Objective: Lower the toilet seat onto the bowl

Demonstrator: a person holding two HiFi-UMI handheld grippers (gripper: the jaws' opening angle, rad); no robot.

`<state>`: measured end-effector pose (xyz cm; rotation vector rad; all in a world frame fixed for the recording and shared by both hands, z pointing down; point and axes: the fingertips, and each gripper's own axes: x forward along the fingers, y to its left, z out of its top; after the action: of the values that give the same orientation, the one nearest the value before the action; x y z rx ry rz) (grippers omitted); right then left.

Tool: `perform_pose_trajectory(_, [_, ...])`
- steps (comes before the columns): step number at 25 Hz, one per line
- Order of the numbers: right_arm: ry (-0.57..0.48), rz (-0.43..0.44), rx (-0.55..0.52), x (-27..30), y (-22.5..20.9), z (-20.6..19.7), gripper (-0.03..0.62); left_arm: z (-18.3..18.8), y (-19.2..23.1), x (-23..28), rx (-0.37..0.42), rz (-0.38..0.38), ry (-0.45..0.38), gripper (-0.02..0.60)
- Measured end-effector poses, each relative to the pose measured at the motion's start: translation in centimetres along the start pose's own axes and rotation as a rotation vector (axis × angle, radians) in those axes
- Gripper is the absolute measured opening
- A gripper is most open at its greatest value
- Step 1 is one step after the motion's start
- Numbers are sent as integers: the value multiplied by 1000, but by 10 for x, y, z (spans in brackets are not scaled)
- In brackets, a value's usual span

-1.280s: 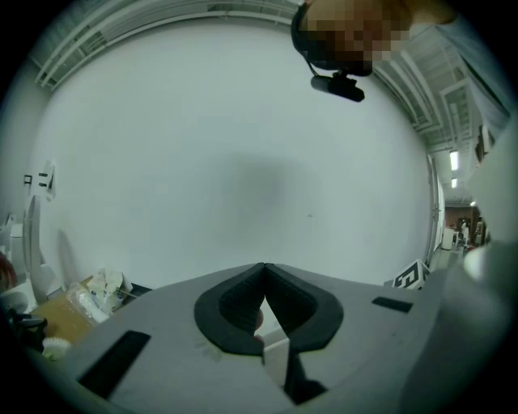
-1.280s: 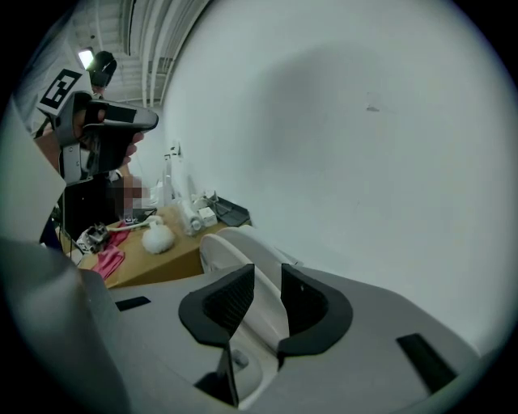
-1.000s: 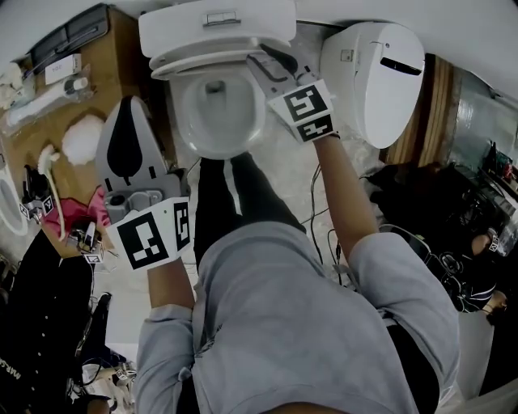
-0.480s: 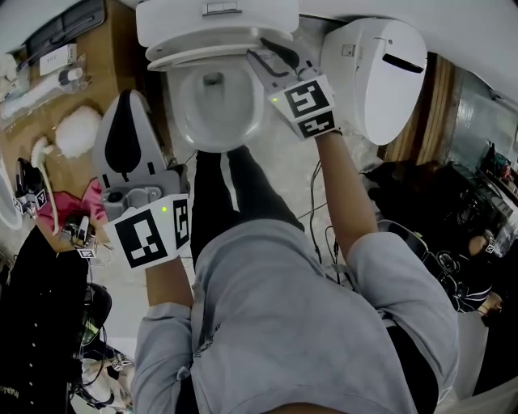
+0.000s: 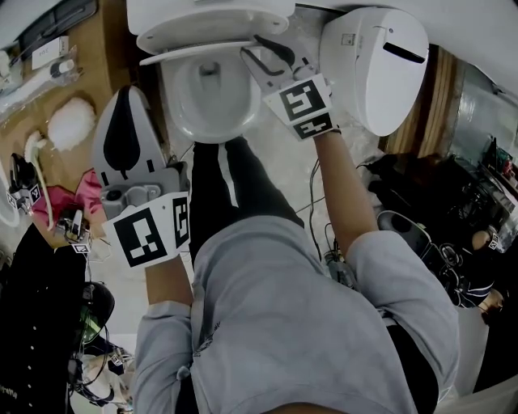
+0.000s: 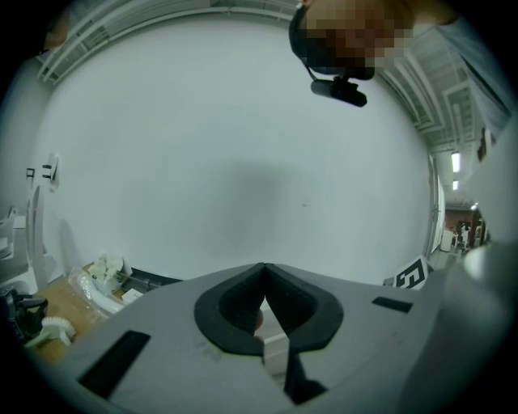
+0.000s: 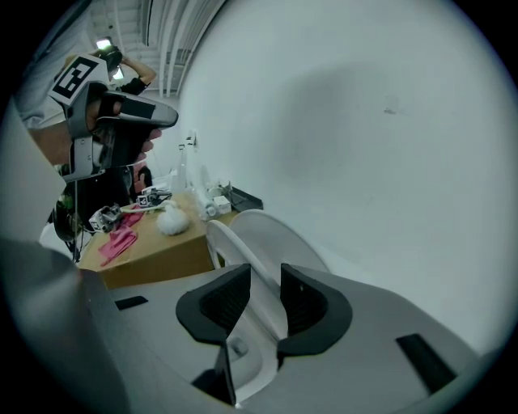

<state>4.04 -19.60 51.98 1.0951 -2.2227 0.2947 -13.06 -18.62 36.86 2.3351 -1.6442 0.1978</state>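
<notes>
A white toilet stands at the top of the head view, its bowl (image 5: 206, 105) uncovered. The seat (image 5: 194, 50) is tilted up toward the tank (image 5: 202, 12). My right gripper (image 5: 261, 50) reaches the seat's right edge. In the right gripper view the seat (image 7: 243, 259) rises between the jaws of the right gripper (image 7: 265, 279), which stand wide apart with a gap beside the left pad. My left gripper (image 5: 128, 95) hangs left of the bowl, away from the toilet. In its own view the left gripper (image 6: 264, 271) is shut on nothing and faces a bare wall.
A second white toilet unit (image 5: 376, 65) stands to the right of the bowl. A brown box (image 5: 97, 48) at the left carries a white fluffy ball (image 5: 69, 121); a pink cloth (image 5: 53, 202) lies nearby. Dark bags (image 5: 421, 194) and cables lie on the floor at right. The person's legs stand before the bowl.
The toilet has slid upward in the head view. The right gripper has stayed at the seat's right edge; the left gripper has kept its place.
</notes>
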Motion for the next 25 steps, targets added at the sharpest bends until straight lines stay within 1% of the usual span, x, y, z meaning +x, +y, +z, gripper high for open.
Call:
perform_pose_trajectory(16, [4,43,-7,-27,39,-25,104,-21,-19,-19,0,-9,19,0])
perform_pose_trajectory(25, [12,56,23,-47,65,-42,107,-32,-29,-32,1,-21,24,0])
